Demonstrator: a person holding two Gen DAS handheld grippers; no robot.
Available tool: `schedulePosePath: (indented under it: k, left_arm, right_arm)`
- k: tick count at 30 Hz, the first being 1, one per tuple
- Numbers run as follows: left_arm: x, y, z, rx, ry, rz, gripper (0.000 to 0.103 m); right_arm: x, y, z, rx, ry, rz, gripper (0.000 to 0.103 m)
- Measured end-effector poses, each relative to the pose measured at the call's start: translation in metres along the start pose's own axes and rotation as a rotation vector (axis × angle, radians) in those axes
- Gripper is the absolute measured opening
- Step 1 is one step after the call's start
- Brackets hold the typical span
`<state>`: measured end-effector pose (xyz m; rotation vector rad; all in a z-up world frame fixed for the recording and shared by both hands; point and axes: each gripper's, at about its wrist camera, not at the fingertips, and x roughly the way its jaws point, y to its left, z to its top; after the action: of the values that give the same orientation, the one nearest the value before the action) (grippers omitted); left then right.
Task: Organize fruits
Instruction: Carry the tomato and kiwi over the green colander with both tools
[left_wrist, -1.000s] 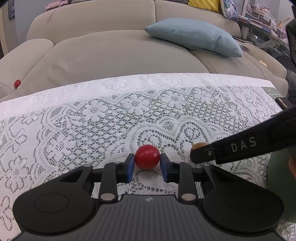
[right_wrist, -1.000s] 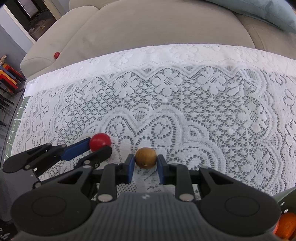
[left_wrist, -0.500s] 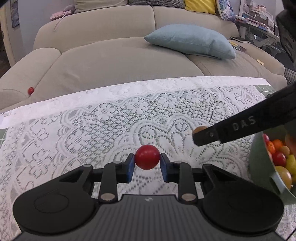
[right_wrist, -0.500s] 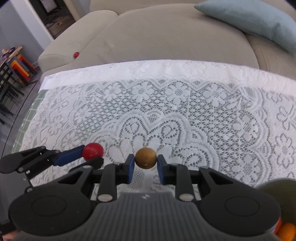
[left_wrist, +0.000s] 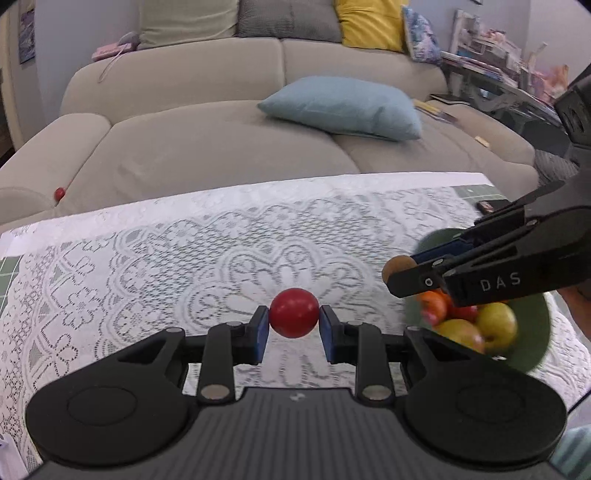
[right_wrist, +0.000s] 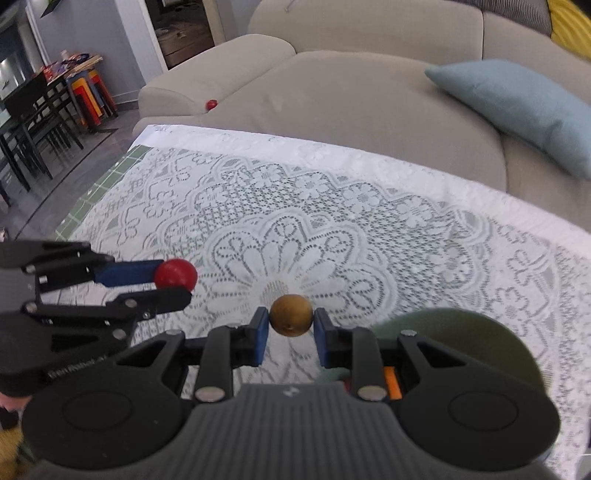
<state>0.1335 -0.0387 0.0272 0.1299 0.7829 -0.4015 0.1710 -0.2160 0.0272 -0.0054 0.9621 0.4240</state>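
Fruits are what I am sorting, and two of them are in my grip right now. My left gripper has its jaws pinching a small red fruit, smooth, glossy and round as a ball, held clear above the surface. My right gripper has its jaws pinching a small brown fruit, also round but matt and slightly rough, with a dark speck low on its skin.

The green bowl sits at my right on the surface, just beneath the right gripper, and already holds a heap: yellow-green apples, orange and red pieces, all smooth-skinned. So I judge most of the gathering done, with these two not yet dropped in. One more small red fruit lies off on the beige sofa, in the crease by the armrest, well apart from everything else; that one looks left to fetch.

The surface wears a white lace cloth, openwork with flower patterns, over green tile.
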Motion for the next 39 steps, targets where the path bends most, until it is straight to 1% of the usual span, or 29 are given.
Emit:
schedulePosePath:
  k: [5,11,15,22,24,30,33,39]
  left_arm:
    - [-0.009,-0.028,0.002,0.051,-0.011,-0.042,0.032]
    - [-0.01,-0.055,0.004,0.103,-0.01,-0.083,0.032]
    - [-0.008,-0.069,0.007,0.124,-0.004,-0.127,0.032]
    - [0.012,-0.092,0.012,0.163,0.05,-0.206,0.032]
    - [0.021,-0.097,0.011,0.178,0.069,-0.215,0.033]
    - [0.051,-0.11,0.012,0.218,0.108,-0.212,0.032]
    - [0.066,-0.113,0.015,0.219,0.123,-0.227,0.032]
    - [0.086,-0.115,0.02,0.206,0.149,-0.251,0.032]
  right_arm:
    - [-0.016,-0.012,-0.018,-0.022,0.008,-0.046,0.023]
    - [-0.017,-0.031,-0.037,-0.005,0.042,-0.084,0.023]
    - [-0.018,-0.043,-0.046,0.003,0.065,-0.099,0.023]
    - [-0.018,-0.06,-0.058,-0.009,0.127,-0.1,0.023]
    - [-0.016,-0.064,-0.059,-0.019,0.14,-0.104,0.023]
    - [-0.009,-0.086,-0.055,-0.026,0.138,-0.144,0.023]
    - [-0.001,-0.097,-0.048,0.003,0.145,-0.14,0.023]
    - [0.013,-0.107,-0.038,0.031,0.158,-0.134,0.023]
